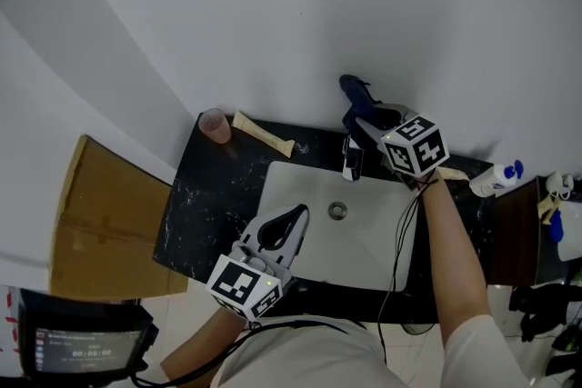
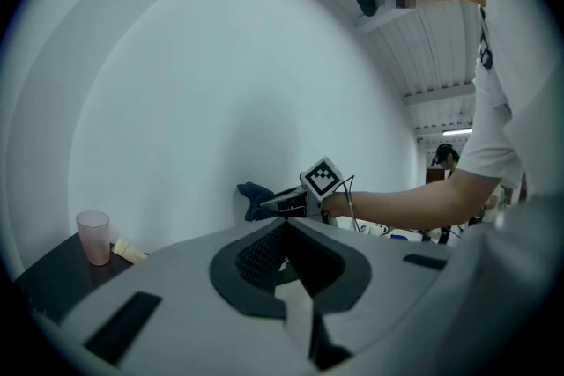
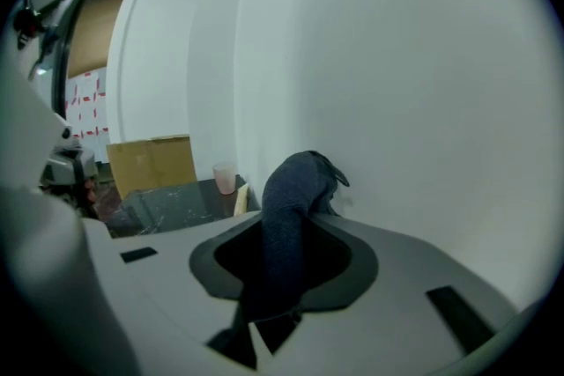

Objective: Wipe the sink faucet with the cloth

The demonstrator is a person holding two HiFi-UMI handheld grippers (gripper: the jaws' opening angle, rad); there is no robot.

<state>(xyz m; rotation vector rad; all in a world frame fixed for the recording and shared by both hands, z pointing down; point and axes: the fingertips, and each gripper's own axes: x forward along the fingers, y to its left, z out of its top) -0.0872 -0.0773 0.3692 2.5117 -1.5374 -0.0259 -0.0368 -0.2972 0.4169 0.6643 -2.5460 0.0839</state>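
A dark blue cloth (image 1: 356, 92) hangs bunched from my right gripper (image 1: 362, 116), which is shut on it just above the faucet (image 1: 353, 159) at the back of the white sink (image 1: 300, 182). In the right gripper view the cloth (image 3: 292, 209) fills the gap between the jaws and stands up against the white wall. My left gripper (image 1: 298, 215) hovers over the basin's front left part with its tips together and nothing in them. The left gripper view looks across at the right gripper (image 2: 284, 203) and the cloth (image 2: 255, 197).
A pink cup (image 1: 215, 124) and a cream tube (image 1: 264, 134) lie on the black counter (image 1: 205, 200) behind the sink on the left. A bottle with a blue cap (image 1: 496, 180) lies at the right. A cardboard box (image 1: 100, 223) stands left of the counter.
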